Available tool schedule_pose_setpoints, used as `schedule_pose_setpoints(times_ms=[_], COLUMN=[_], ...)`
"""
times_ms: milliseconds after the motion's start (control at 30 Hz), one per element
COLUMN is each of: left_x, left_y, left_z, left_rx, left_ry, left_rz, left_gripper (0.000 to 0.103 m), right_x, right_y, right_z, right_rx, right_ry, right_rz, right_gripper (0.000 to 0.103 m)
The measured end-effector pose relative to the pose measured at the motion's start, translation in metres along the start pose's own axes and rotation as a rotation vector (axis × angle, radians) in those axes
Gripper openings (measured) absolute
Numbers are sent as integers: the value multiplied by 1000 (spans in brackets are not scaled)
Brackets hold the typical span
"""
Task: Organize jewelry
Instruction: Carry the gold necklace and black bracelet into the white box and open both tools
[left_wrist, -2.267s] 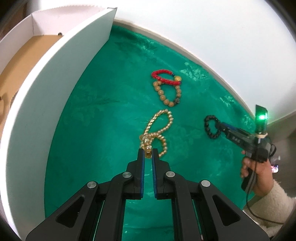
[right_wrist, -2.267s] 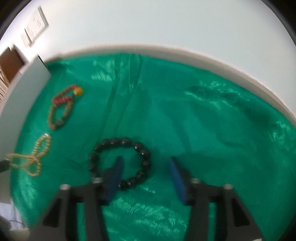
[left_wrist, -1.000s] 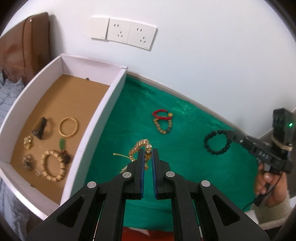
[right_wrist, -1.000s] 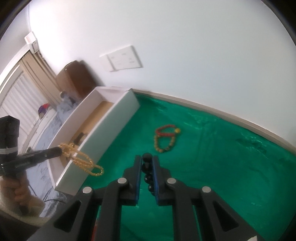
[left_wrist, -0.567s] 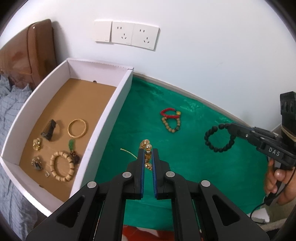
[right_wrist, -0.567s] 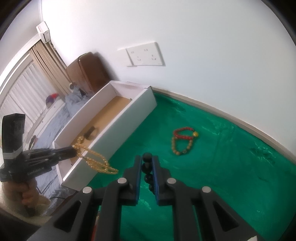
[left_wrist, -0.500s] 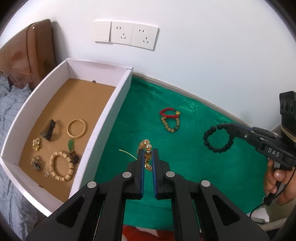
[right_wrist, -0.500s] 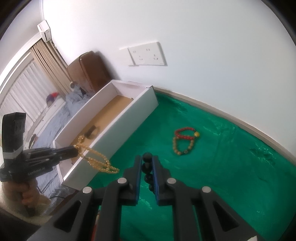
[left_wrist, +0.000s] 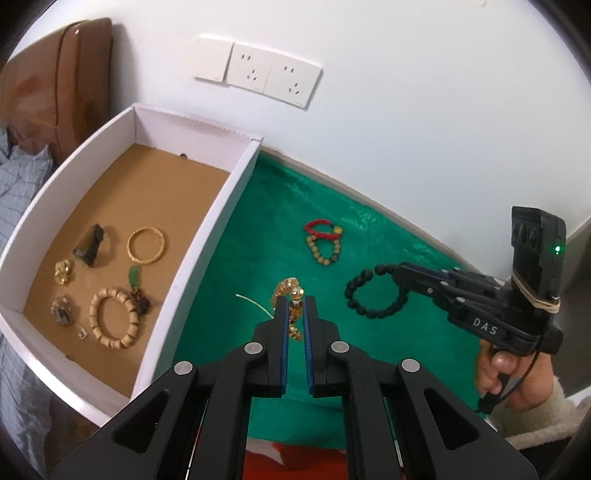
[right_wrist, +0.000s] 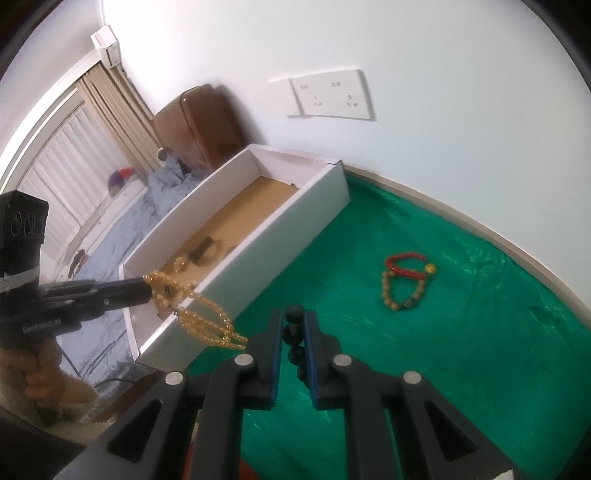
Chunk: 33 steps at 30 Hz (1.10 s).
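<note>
Gripping a gold bead chain (left_wrist: 291, 295) in our left gripper (left_wrist: 294, 317), jaws clamped on it, loops dangling in the air beside the near end of the white box (left_wrist: 207, 236); in the right wrist view the chain (right_wrist: 199, 314) hangs just off the box's near corner (right_wrist: 236, 266). Our right gripper (right_wrist: 294, 332) is pinched tight on a black bead bracelet (right_wrist: 293, 321); from the left wrist view the bracelet (left_wrist: 373, 295) hangs as an open ring off the right gripper (left_wrist: 391, 271) tips, above the green cloth (left_wrist: 229, 332), well right of the box. We see the hand (left_wrist: 506, 376) on the right gripper's handle.

Inside the box, near end: a pale wooden bead bracelet (left_wrist: 112, 317) with a dark charm, small metal pieces (left_wrist: 62, 314) to its left. Past those, a green pendant (left_wrist: 133, 275), a gold bangle (left_wrist: 146, 245), a dark clip-like piece (left_wrist: 88, 245), a small gold item (left_wrist: 64, 271). Far half of the box floor is bare brown card.

On the cloth right of the box, farther back: a red bead bracelet (left_wrist: 320, 229) touching a tan bead bracelet (left_wrist: 323, 251). Beyond the box, wall sockets (left_wrist: 258, 75) and a brown headboard (left_wrist: 74, 74).
</note>
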<state>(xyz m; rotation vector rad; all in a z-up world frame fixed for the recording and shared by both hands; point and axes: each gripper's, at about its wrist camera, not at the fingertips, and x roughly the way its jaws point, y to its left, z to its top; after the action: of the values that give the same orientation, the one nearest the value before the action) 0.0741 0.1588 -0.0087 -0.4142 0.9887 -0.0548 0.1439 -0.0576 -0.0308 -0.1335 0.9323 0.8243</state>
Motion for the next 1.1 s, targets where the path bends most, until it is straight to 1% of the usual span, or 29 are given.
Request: schedule_pose_setpoints(times_ms=[167,300,533,667,767,900,1000,1100], left_x=[2,-4,-38,-64,-85,-100,-95,-78], left_y=[8,14,16,23,36,67,99,127], left_z=[-5,-4,10,21,32,49,64,79], left_rx=[-27,-54,-86,-109,-122,-153,-195,-225], left_ry=[22,22,-31,-74,-125,-191,-210,-211], left_rz=[-6,-22,-71,-92,-62,36,84,112], left_gripper=[5,5,5,5,5,5,5,5], right_x=[6,8,13,18,23,37,58,89], right_y=[3,5,15,30,46,71,89,102], right_z=[-3,-3,14,37,59,93,119,142], right_rx=[-7,-15,-66,-116,-166,-240,-280,-302], right_ry=[16,26,27,13,0,-16,-11,10], right_rz=[3,5,34,82,123,168,186,185], right_gripper=[12,12,12,12,12,12,12,12])
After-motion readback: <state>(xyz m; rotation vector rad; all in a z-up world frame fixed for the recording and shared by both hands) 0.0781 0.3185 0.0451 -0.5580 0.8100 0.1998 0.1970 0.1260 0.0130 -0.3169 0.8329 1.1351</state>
